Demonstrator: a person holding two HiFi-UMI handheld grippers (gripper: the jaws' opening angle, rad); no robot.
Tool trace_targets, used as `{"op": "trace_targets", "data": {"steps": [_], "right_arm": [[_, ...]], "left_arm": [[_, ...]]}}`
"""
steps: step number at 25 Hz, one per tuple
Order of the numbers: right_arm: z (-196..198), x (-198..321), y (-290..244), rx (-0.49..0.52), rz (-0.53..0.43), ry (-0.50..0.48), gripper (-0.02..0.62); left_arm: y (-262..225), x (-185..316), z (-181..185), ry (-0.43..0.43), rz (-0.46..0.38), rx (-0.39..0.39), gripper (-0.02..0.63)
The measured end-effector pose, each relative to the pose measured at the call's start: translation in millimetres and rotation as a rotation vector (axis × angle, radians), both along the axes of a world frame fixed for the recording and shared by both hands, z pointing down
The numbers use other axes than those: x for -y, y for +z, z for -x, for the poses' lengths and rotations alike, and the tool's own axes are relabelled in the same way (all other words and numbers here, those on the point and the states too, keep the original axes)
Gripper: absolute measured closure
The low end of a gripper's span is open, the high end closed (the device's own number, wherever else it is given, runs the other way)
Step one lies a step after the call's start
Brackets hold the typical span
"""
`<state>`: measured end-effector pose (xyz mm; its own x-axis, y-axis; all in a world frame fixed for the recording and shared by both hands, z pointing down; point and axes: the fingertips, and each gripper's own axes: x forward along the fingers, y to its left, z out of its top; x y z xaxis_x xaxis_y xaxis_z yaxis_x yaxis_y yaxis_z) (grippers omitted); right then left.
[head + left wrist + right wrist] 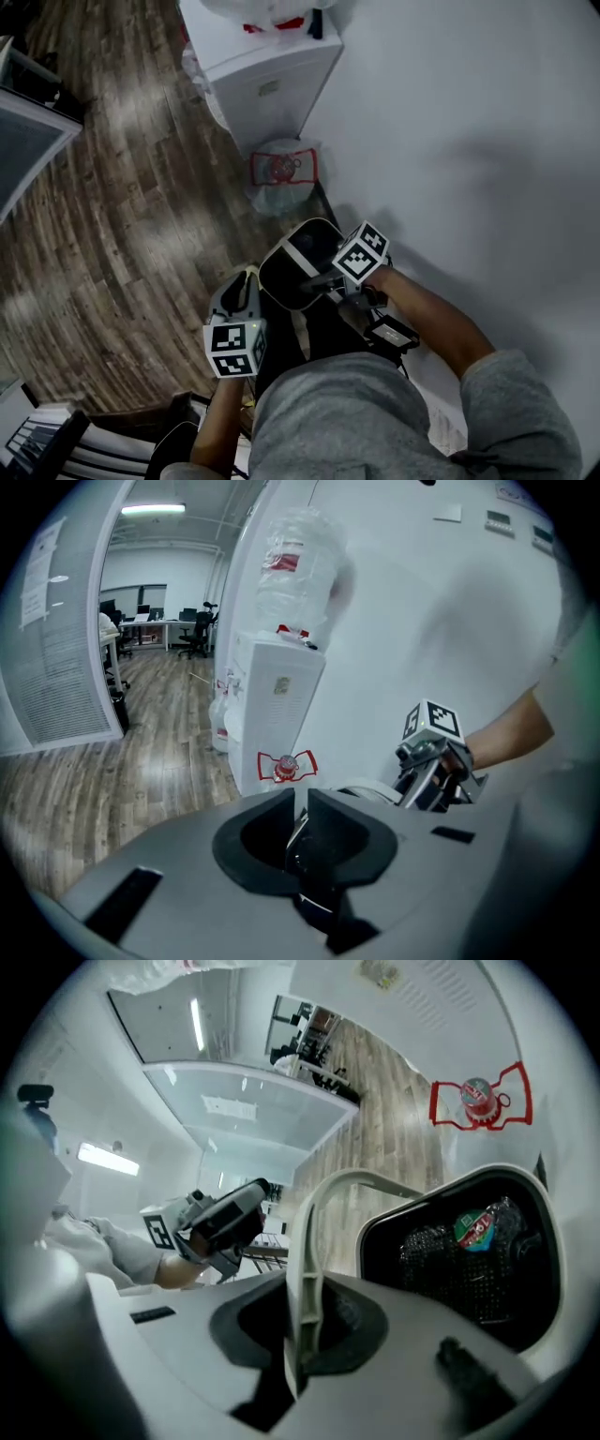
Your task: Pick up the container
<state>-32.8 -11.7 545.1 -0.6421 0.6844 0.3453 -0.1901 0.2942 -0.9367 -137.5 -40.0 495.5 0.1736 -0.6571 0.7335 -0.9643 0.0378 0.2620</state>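
While clamped by its pale handle (319,1213) in right gripper (302,1321), hangs container (298,267): white-rimmed, black-lined; left gripper (302,810) beside, jaws together.

- The person is wearing a grey long-sleeved top with a loose sleeve (525,403).
- The left claw (300,841) is showing a smooth grey moulded shell, dark rounded jaw pads and dark rectangular slots.
- The right claw (302,1335) is showing the same grey shell, dark pads and one dark slot.
- Each claw is carrying a white cube with black square markers: the left cube (234,349) and the right cube (362,253).
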Motion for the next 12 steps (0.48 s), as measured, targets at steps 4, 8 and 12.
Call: {"op": "trace_targets", "data": {"steps": [4,8,12], "right_arm": [[13.1,18.5,-57.9,0.059,-0.005,0.188,0.558],[20.2,50.1,-119.9,0.128,0.024,0.418,0.558],[26.2,65.7,-180.4,0.193,0.065,0.575,0.558]], "left_arm": [[-34.1,9.4,-4.6,0.036,-0.05,0.011,0.552],[-69.8,22.3,-9.7,0.061,-0.114,0.022,0.552],[-103.1,29.9,-12.5,0.074,-0.167,0.028,0.552]]}}
